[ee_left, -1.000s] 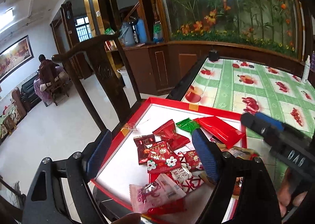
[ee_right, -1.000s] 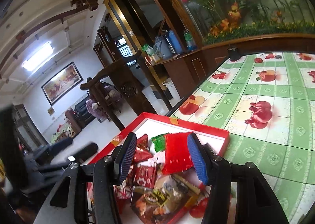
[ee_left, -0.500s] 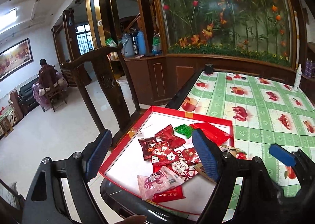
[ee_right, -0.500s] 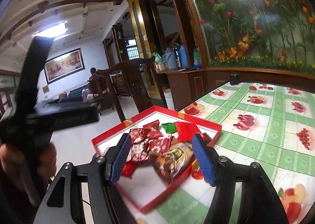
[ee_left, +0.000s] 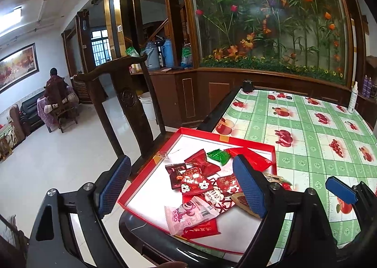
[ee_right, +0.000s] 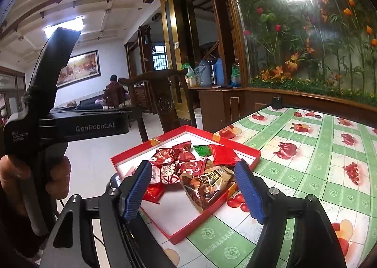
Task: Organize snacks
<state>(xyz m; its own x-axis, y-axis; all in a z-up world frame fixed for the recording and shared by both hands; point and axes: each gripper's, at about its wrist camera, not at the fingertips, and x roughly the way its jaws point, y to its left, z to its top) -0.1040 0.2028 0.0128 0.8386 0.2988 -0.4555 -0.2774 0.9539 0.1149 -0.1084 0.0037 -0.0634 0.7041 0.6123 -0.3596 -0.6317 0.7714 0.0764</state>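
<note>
Both the left gripper [ee_left: 181, 185] and right gripper [ee_right: 193, 188] were held released, empty, above the red snack tray [ee_right: 249, 148].

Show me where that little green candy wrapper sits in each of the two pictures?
Left wrist view: green candy wrapper, just above centre, near the red tray's far rim.
Right wrist view: green candy wrapper, centre, left of the big red packet.
Shared landmark: the dark carved chair behind the tray.
</note>
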